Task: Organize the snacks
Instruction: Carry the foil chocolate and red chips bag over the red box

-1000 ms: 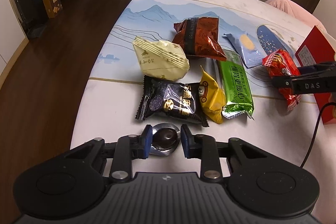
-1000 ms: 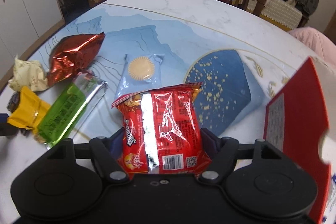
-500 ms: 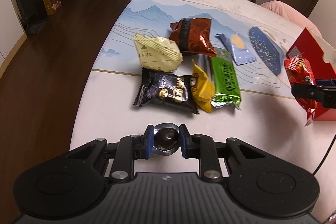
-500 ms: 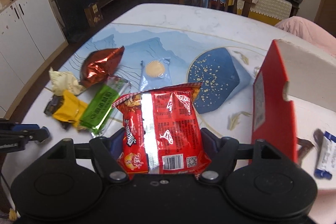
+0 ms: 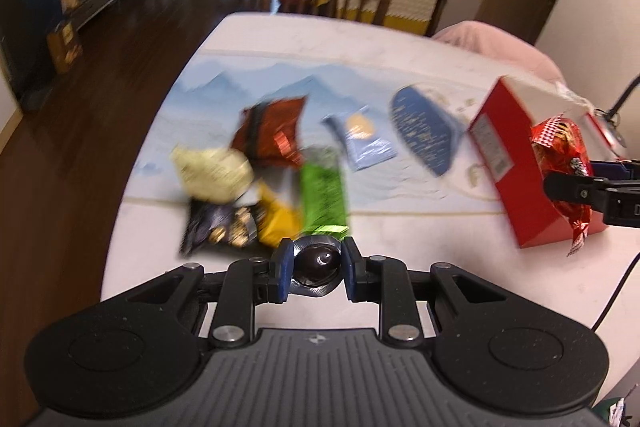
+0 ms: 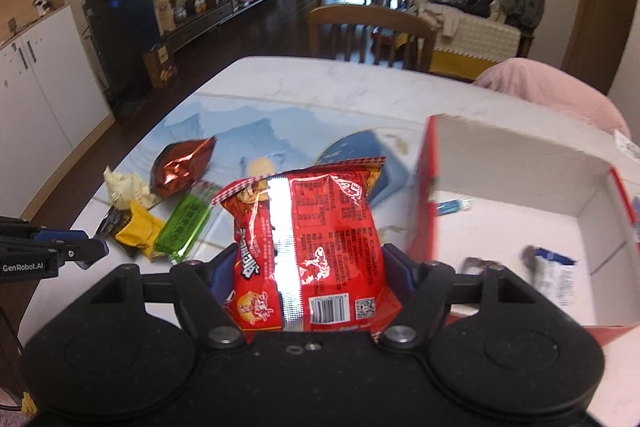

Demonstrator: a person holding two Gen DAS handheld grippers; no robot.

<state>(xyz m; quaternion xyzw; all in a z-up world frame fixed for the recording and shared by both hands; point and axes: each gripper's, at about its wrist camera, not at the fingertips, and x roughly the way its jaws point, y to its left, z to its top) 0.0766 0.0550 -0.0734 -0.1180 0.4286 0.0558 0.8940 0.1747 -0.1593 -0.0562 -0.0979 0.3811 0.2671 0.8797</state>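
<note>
My left gripper (image 5: 315, 269) is shut on a small round dark sweet in a silver wrapper (image 5: 316, 264), held above the table's near edge. My right gripper (image 6: 310, 269) is shut on a red snack packet (image 6: 308, 235), which it holds upright beside the open red box (image 6: 520, 171). The left wrist view shows that red snack packet (image 5: 560, 151) hanging over the red box (image 5: 508, 163) at the right. Several loose packets lie together on the table: brown foil (image 5: 276, 131), cream (image 5: 212, 167), black (image 5: 216, 227), yellow (image 5: 280, 223), green (image 5: 322, 191) and pale blue (image 5: 364, 143).
Inside the box lie a blue stick (image 6: 454, 206) and a white and blue wrapper (image 6: 556, 277). A wooden chair (image 6: 368, 31) stands at the table's far side, a pink cushion (image 6: 548, 87) at the far right. A black cable (image 5: 616, 295) runs down the right edge.
Both grippers have risen with their loads. The right one carried the red packet rightwards to the red box, whose inside now shows. The left one lifted the sweet off the table and moved towards the packets.
</note>
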